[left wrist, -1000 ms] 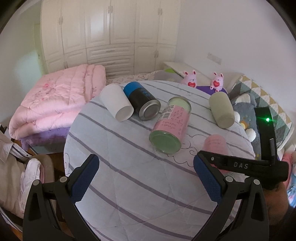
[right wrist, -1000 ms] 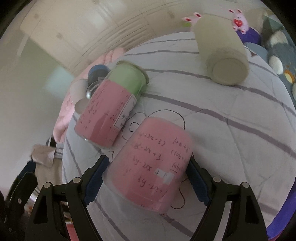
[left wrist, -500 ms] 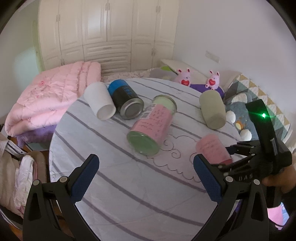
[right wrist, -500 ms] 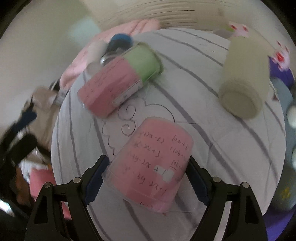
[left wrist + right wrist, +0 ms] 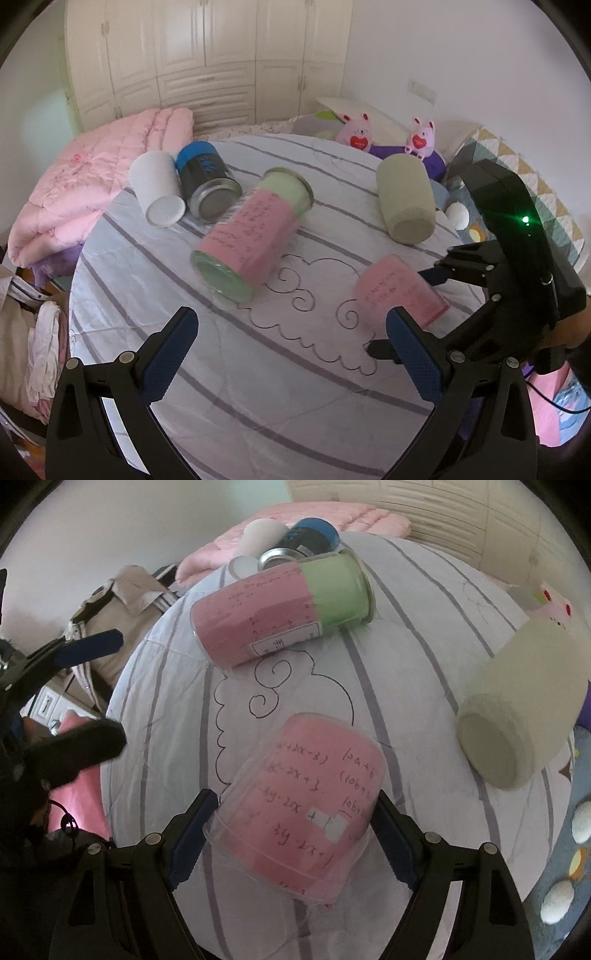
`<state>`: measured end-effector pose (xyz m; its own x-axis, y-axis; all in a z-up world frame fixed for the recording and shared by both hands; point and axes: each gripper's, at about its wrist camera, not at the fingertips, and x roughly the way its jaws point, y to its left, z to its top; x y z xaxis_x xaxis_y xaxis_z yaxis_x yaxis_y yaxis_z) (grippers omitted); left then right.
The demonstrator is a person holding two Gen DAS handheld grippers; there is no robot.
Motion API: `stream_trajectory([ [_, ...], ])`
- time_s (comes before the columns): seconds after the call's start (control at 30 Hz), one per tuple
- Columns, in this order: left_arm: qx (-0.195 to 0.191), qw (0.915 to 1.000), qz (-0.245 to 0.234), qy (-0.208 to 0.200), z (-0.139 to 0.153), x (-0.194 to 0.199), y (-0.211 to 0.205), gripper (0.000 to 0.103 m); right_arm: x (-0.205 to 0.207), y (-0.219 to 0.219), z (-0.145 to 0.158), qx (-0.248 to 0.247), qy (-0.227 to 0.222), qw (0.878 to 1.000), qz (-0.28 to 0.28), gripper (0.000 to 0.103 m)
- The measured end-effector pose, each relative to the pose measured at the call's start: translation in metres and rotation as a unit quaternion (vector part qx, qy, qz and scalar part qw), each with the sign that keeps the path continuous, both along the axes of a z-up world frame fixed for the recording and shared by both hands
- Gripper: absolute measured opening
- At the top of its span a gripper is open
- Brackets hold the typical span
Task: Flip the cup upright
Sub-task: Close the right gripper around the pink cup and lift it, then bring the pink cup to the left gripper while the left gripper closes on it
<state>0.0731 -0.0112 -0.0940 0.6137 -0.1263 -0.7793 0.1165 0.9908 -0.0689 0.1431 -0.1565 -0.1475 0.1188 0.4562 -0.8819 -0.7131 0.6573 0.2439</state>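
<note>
A pink cup (image 5: 306, 808) with handwritten sums is clamped between the pads of my right gripper (image 5: 291, 834), tilted with its closed end pointing away, above the round striped table (image 5: 406, 635). The left wrist view shows the same cup (image 5: 399, 291) held at the right, near the cloud drawing. My left gripper (image 5: 291, 354) is open and empty over the table's near side.
Several other cups lie on their sides: a pink and green one (image 5: 251, 232), a white one (image 5: 157, 192), a blue and black one (image 5: 207, 181), a beige one (image 5: 406, 199). A pink quilt (image 5: 92, 173) and plush toys (image 5: 356, 129) lie behind the table.
My right gripper has swung round with the pink cup, which now points more toward the table's middle. My left gripper has pulled back and risen, so more of the table shows.
</note>
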Motion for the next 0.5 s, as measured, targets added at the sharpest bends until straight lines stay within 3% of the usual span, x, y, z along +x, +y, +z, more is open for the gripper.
stream_trajectory([
  [0.23, 0.016, 0.9999, 0.005, 0.001, 0.002, -0.001, -0.019, 0.103, -0.004, -0.018, 0.0, 0.032, -0.002, 0.999, -0.004, 0.085],
  [0.5, 0.007, 0.9998, -0.01, -0.019, 0.011, -0.012, -0.044, 0.103, -0.02, -0.049, 0.012, 0.085, -0.029, 0.995, -0.033, 0.086],
])
